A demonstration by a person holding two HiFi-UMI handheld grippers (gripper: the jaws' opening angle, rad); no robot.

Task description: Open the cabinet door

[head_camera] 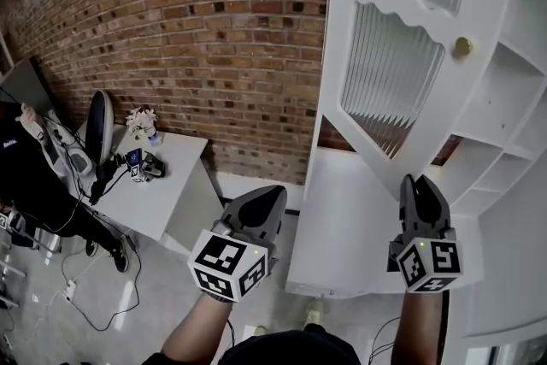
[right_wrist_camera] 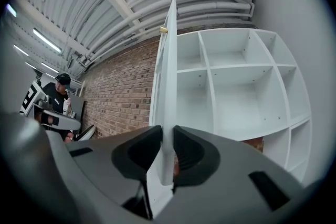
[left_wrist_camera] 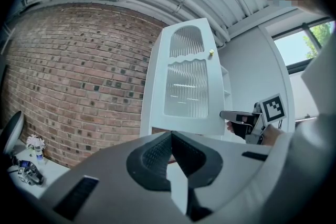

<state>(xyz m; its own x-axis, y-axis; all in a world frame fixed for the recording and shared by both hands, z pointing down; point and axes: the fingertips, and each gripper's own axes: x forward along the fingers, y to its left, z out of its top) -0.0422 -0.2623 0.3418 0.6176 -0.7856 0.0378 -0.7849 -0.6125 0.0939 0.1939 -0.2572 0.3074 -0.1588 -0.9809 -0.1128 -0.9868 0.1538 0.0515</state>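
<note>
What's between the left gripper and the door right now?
Nothing: in the left gripper view only open air separates the shut left gripper from the door. The right gripper clamps its edge.

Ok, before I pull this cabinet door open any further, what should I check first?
1. Right gripper clamped on the cabinet door edge: ok.
2. Door swung off the shelves, partly open: ok.
3. Left gripper shut, empty, apart from the door: ok.
4. Knob untouched: ok.
5. Door's swing limit: cannot tell.
</note>
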